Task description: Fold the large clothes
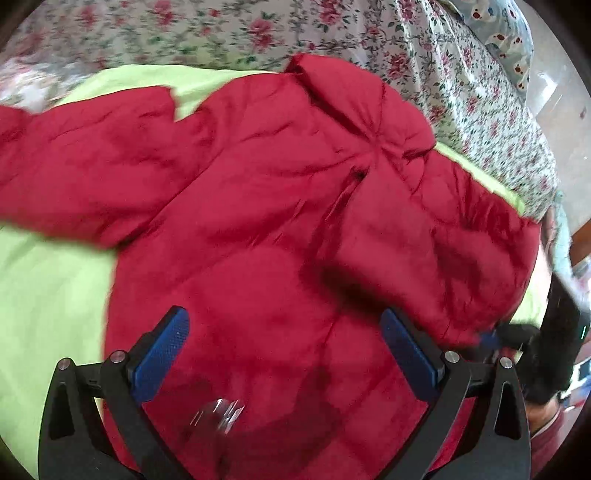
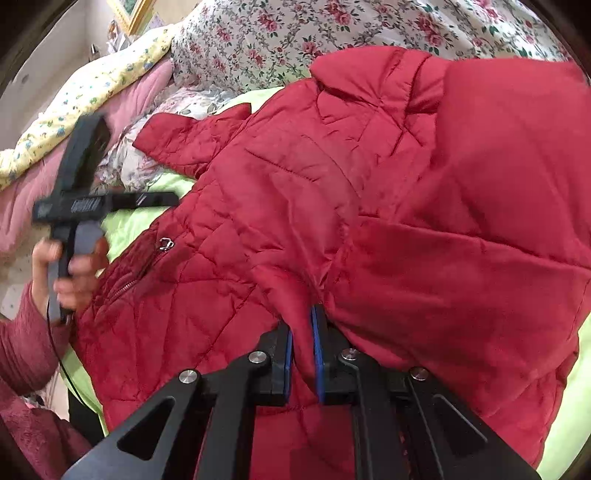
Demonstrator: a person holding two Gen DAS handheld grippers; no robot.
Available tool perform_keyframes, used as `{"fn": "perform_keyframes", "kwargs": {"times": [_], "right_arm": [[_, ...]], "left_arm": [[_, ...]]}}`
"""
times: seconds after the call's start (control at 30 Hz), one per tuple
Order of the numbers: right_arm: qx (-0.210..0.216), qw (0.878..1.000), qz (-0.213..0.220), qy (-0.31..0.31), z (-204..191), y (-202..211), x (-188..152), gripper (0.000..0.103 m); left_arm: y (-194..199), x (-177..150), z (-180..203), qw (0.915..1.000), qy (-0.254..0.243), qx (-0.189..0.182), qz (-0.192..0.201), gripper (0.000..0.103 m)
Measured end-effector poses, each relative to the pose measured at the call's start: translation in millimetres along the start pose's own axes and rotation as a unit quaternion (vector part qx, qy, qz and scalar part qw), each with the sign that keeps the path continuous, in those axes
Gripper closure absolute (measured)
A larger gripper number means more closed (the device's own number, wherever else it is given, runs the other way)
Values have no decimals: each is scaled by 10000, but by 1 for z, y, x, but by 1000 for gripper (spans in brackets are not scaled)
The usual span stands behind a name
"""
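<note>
A red quilted puffer jacket lies spread on a lime-green sheet, collar toward the far side. Its right sleeve is folded in over the body. My left gripper hovers over the jacket's lower body, jaws wide open and empty. My right gripper is shut on a fold of the jacket's red fabric, near the folded sleeve's edge. The left gripper's body shows in the right wrist view, held by a hand over the jacket's left side, near a zip pocket.
A floral bedspread covers the bed beyond the green sheet. A pink blanket and a yellow floral cover are piled at the left. The bed's right edge drops to the floor. The person's dark red sleeve is at lower left.
</note>
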State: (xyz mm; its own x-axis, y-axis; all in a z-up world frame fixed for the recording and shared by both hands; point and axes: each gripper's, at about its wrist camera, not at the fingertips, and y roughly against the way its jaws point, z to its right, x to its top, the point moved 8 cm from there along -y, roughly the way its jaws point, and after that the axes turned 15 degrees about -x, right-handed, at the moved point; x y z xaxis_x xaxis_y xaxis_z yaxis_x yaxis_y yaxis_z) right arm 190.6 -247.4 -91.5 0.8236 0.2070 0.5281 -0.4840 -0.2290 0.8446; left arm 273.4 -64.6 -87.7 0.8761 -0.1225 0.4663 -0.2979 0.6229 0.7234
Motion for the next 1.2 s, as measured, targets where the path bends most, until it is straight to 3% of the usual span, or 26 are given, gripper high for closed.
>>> {"fn": "perform_keyframes", "kwargs": {"times": [0.13, 0.17, 0.2, 0.23, 0.27, 0.4, 0.47, 0.53, 0.57, 0.7, 0.87, 1.1, 1.2], "right_arm": [[-55, 10000, -10, 13, 2, 2, -2, 90], [-67, 10000, -8, -17, 3, 4, -3, 90], [-67, 10000, -4, -56, 6, 5, -4, 90], [-71, 9999, -3, -89, 6, 5, -3, 90], [-83, 9999, -8, -138, 8, 6, -2, 90], [-132, 9992, -13, -382, 16, 14, -5, 87], [-52, 9986, 28, -520, 17, 18, -4, 80], [-37, 9982, 75, -587, 18, 22, -4, 64], [-75, 9981, 126, -598, 19, 26, -5, 62], [-367, 9964, 324, -686, 25, 38, -2, 61], [-960, 9861, 671, -1180, 56, 48, 20, 60], [-1579, 9689, 810, -1723, 95, 33, 58, 57], [-1795, 9654, 675, -1767, 108, 11, 65, 55]], "left_arm": [[-31, 29, 17, 9983, -33, -552, -156, 0], [-39, 34, 22, 9978, -74, -635, -195, 5], [-48, 36, 26, 9975, -129, -641, -275, 25], [-55, 36, 27, 9971, -163, -633, -378, 60], [-62, 34, 28, 9965, -183, -667, -476, 71], [-51, 24, 28, 9966, -305, -706, -309, 86], [-39, 21, 19, 9978, -356, -530, -187, 88], [-17, 20, 10, 9985, -505, -153, 110, 90], [-11, 22, 3, 9985, -520, -7, 197, 90], [22, 29, -26, 9955, -458, 462, 684, 90], [25, 35, -44, 9917, -376, 738, 985, 90], [7, 23, -52, 9881, -590, 1166, 807, 87], [24, 19, -53, 9860, -597, 1274, 898, 80]]}}
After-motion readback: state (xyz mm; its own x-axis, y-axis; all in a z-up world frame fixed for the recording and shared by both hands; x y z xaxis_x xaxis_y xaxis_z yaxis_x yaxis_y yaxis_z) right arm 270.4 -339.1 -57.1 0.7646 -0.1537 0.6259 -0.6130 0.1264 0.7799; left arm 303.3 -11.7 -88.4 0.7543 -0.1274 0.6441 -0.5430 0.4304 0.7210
